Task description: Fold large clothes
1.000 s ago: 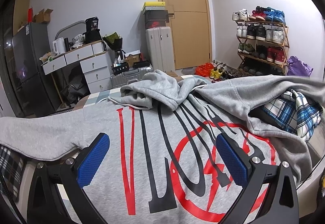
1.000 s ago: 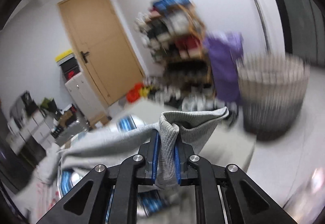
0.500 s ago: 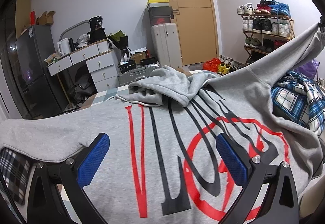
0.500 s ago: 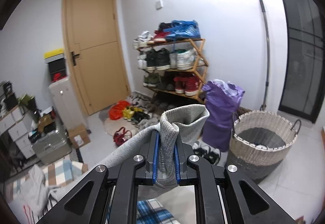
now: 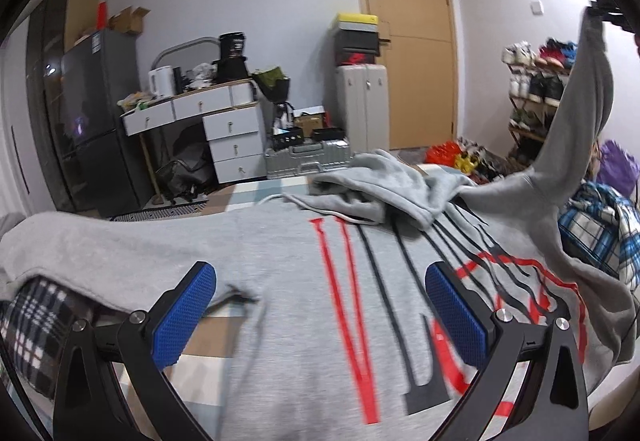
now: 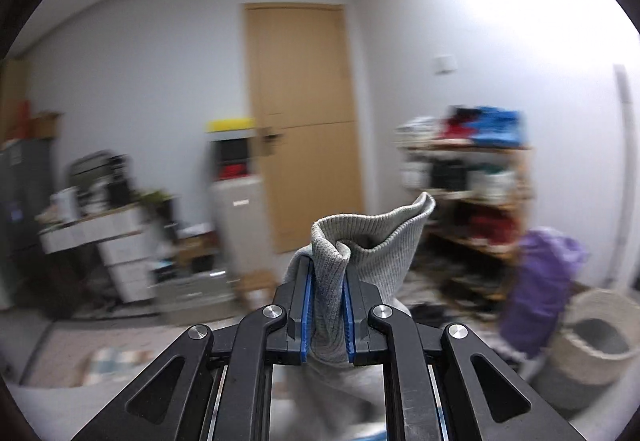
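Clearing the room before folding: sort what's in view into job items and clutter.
Job:
- grey printed hoodie
- its ribbed sleeve cuff, clamped in the right gripper
- open left gripper

Clutter:
- blue plaid shirt
- wooden shoe rack
- woven laundry basket

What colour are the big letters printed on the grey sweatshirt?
Red and black, on the sweatshirt; clearest in the left wrist view.

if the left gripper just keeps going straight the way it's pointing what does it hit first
Most likely the gray hoodie itself. The left gripper is open, angled slightly down over the printed chest, with nothing in between. Depth is hard to judge, so the exact spot is unclear.
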A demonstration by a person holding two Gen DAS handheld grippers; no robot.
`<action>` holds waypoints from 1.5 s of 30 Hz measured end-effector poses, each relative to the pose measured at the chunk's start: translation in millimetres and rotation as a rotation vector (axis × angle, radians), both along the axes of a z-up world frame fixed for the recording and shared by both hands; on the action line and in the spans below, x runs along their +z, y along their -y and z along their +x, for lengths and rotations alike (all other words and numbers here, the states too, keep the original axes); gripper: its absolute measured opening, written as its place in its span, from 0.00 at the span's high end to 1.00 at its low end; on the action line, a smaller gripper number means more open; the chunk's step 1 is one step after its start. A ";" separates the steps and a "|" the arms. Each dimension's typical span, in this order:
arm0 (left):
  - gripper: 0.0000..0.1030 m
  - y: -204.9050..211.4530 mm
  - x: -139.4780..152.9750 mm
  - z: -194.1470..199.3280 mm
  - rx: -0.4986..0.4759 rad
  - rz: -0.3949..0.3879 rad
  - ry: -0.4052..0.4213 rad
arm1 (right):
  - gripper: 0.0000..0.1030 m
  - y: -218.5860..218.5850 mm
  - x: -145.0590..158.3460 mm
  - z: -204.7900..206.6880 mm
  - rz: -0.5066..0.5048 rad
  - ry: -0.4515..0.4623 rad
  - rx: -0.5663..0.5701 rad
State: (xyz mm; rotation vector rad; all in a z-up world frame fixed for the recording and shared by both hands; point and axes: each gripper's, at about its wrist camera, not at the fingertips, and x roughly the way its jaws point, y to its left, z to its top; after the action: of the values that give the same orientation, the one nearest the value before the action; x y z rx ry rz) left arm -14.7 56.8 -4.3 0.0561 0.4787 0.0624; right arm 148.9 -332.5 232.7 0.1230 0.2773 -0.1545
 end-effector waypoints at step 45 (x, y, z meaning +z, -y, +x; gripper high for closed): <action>0.01 -76.0 1.5 -3.2 0.188 -0.133 0.066 | 0.03 -146.0 -359.9 84.2 0.250 -0.762 0.533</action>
State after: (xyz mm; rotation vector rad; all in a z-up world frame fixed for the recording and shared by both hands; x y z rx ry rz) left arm -17.9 132.8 -2.7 -0.1213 0.4200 0.2163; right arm 233.1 -186.5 -127.2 0.2310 1.0770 0.3783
